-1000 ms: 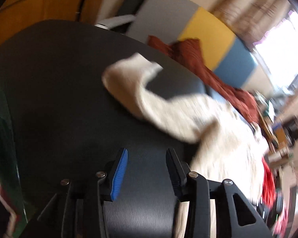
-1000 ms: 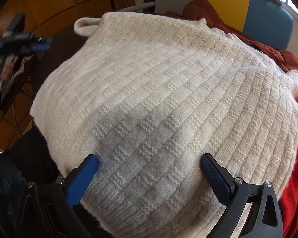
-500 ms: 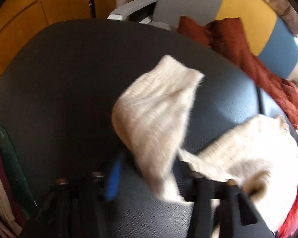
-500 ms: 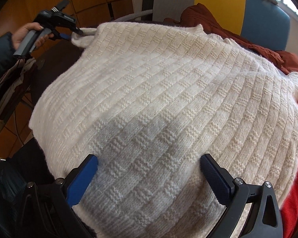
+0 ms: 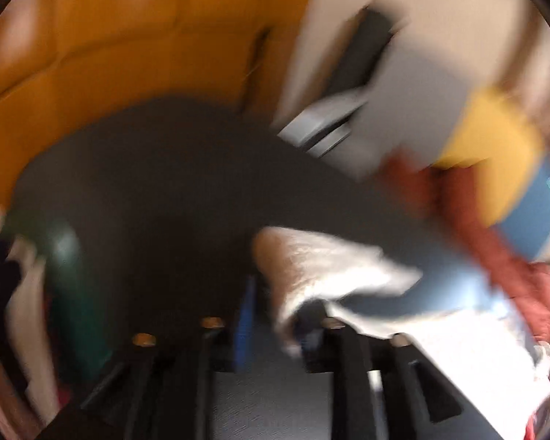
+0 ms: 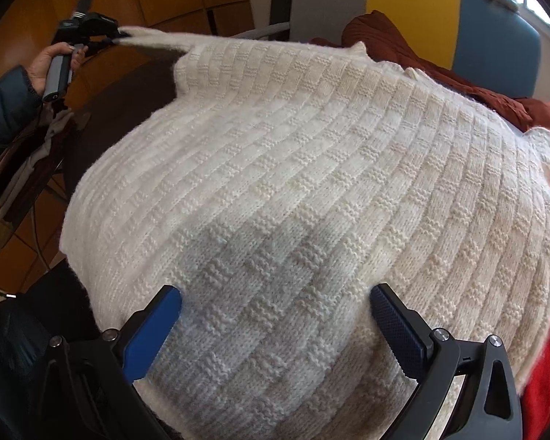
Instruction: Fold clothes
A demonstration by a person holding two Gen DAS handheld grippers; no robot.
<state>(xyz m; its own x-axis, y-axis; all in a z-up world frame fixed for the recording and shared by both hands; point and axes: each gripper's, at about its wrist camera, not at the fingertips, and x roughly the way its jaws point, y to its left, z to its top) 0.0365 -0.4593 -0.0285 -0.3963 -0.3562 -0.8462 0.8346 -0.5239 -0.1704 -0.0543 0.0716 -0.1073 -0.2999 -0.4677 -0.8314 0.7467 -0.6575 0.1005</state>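
A cream knitted sweater (image 6: 311,168) lies spread over the dark table and fills the right wrist view. My right gripper (image 6: 275,315) is open, its jaws wide apart just above the sweater's near part, holding nothing. My left gripper (image 6: 110,38) is at the far left, shut on the end of the sweater's sleeve (image 6: 154,38) and pulling it out taut to the left. The left wrist view is blurred by motion; there the sleeve (image 5: 322,271) sits between the fingers of the left gripper (image 5: 278,315).
The dark round table (image 5: 146,183) has a chair (image 6: 421,11) with grey, yellow and blue panels behind it. A rust-red garment (image 6: 403,47) lies at the back, a bright red one (image 6: 546,385) at the right. More clothes (image 5: 25,293) hang at the left.
My left gripper closed on the sleeve end and has pulled it out to the left, lifting it taut off the table. My right gripper has stayed open over the sweater.
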